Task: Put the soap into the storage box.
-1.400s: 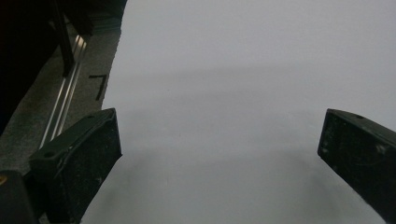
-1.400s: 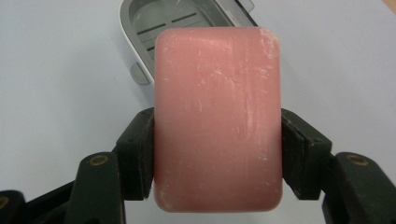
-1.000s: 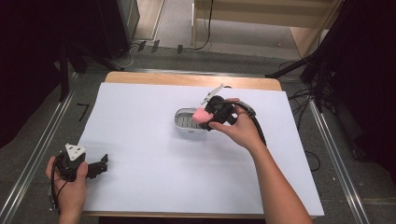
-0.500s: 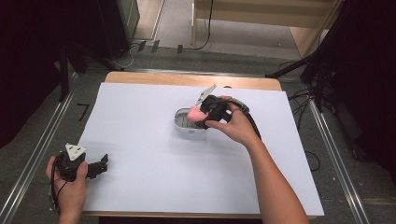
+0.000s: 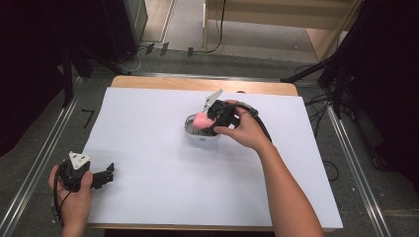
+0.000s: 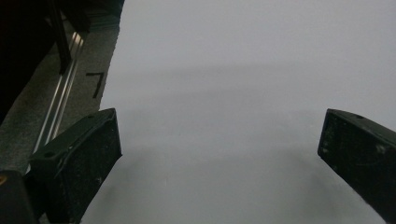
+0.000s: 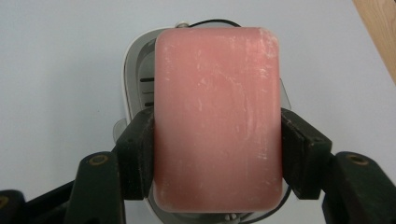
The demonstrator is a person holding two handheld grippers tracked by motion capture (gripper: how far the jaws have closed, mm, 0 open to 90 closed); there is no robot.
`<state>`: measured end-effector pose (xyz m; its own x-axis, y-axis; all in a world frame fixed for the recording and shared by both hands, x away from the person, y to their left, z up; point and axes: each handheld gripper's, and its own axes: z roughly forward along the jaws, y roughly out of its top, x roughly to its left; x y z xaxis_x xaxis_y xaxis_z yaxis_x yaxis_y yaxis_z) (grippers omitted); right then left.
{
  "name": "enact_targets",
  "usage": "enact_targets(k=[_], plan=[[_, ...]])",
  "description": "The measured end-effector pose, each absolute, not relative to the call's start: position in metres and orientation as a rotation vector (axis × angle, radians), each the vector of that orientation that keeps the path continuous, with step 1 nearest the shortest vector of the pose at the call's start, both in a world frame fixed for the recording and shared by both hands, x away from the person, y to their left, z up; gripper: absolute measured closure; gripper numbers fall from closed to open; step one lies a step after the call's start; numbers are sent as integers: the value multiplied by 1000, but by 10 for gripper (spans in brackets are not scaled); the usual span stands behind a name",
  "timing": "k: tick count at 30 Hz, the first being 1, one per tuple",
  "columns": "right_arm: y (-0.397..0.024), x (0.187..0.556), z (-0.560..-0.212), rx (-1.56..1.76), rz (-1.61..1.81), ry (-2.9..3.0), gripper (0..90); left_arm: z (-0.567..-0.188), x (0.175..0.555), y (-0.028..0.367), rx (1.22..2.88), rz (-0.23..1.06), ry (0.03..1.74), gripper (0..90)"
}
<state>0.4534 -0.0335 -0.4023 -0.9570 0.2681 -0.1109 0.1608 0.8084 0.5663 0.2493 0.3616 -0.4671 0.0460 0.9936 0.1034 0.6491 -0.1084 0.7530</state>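
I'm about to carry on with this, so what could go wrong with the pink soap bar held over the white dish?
The right gripper clamps the pink soap bar only by its long sides, so a smooth bar might slip or twist out. The bar looks nearly as wide as the white dish, so it could catch the rim and tip or slide the dish on the white sheet. The left gripper, open and far off, cannot steady it.

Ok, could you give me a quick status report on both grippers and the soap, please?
Right gripper shut on pink soap bar, over white soap dish. Left gripper open, idle above white sheet. Nothing in the way.
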Motion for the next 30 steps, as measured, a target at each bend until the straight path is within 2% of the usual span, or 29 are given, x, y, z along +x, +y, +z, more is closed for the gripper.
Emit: enact_targets(k=[13,16,30], plan=[[-31,457,-407,324,835,2833,382,-467,250,362,1812,858,1655,0],[-31,456,-401,372,906,2814,329,-467,249,362,1812,858,1654,0],[-47,450,-391,562,948,2784,358,-467,250,362,1812,856,1655,0]])
